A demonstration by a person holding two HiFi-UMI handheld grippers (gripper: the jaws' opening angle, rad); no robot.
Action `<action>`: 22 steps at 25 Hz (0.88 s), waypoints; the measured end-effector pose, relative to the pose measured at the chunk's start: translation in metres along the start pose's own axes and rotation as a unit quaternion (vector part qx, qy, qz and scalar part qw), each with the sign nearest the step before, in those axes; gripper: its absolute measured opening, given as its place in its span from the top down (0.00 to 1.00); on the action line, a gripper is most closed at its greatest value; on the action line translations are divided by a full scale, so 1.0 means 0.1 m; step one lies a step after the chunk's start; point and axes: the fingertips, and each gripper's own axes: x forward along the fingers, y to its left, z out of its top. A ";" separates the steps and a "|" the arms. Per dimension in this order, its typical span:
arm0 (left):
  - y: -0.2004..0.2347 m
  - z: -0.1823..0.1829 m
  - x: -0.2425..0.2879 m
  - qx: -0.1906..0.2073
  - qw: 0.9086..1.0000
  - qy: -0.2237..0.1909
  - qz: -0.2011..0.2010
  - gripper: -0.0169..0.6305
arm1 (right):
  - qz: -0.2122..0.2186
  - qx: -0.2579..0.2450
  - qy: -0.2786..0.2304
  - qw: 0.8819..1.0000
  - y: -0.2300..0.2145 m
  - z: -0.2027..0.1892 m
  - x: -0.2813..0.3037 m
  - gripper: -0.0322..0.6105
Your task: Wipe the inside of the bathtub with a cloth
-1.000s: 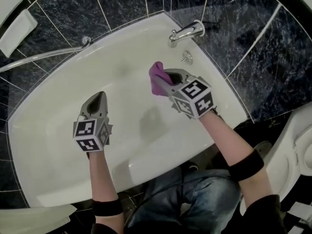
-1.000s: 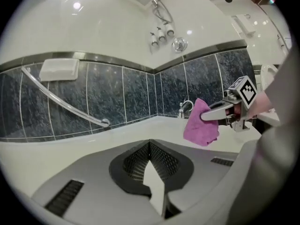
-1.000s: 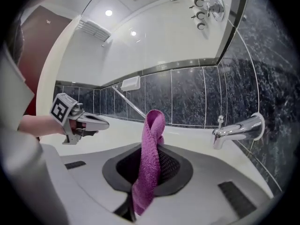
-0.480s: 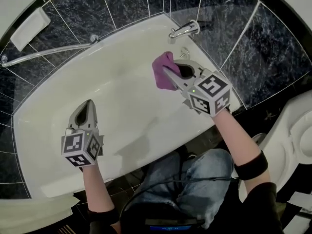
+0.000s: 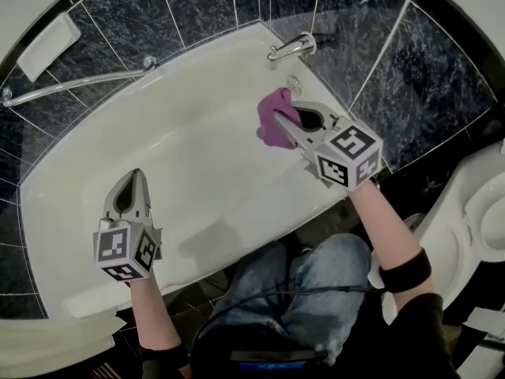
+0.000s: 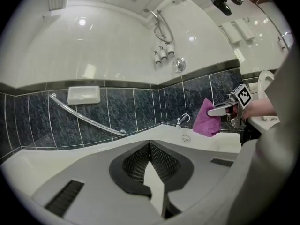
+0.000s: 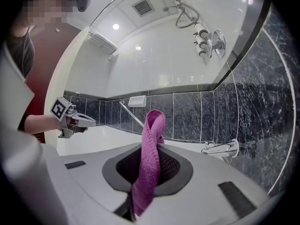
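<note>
Head view: the right gripper (image 5: 282,121) hangs a purple cloth (image 5: 274,117) above the bathtub (image 5: 189,133) near the tap (image 5: 288,50); the tub floor lies below and to its left. Left gripper view: the left gripper (image 6: 150,146), jaws together and empty, sits well apart from the cloth. Right gripper view: the jaws clamp the cloth, its length upright. Lowering it looks next.

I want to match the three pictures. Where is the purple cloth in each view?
Head view: the cloth is right of centre, just below the faucet.
Left gripper view: the cloth is at the right, beside the faucet.
Right gripper view: the cloth is in the centre, close up, with the faucet to its right.
Shared landmark: the faucet.
</note>
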 end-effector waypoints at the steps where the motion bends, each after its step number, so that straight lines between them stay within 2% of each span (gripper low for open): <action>1: 0.00 0.00 -0.01 0.000 1.000 0.000 -0.001 0.98 | 0.001 0.001 0.001 1.000 0.01 -0.01 0.00 0.85; 14: -0.23 0.13 0.08 0.010 0.999 -0.001 -0.036 0.98 | -0.011 0.002 0.004 1.000 -0.07 -0.04 -0.21 0.85; 19: -0.47 0.10 0.19 0.012 0.998 0.000 -0.066 0.98 | -0.029 -0.040 0.053 0.997 -0.17 -0.26 -0.47 0.85; 22: -0.66 0.07 0.29 0.016 0.996 0.001 -0.086 0.98 | -0.049 -0.094 0.112 0.988 -0.30 -0.51 -0.68 0.85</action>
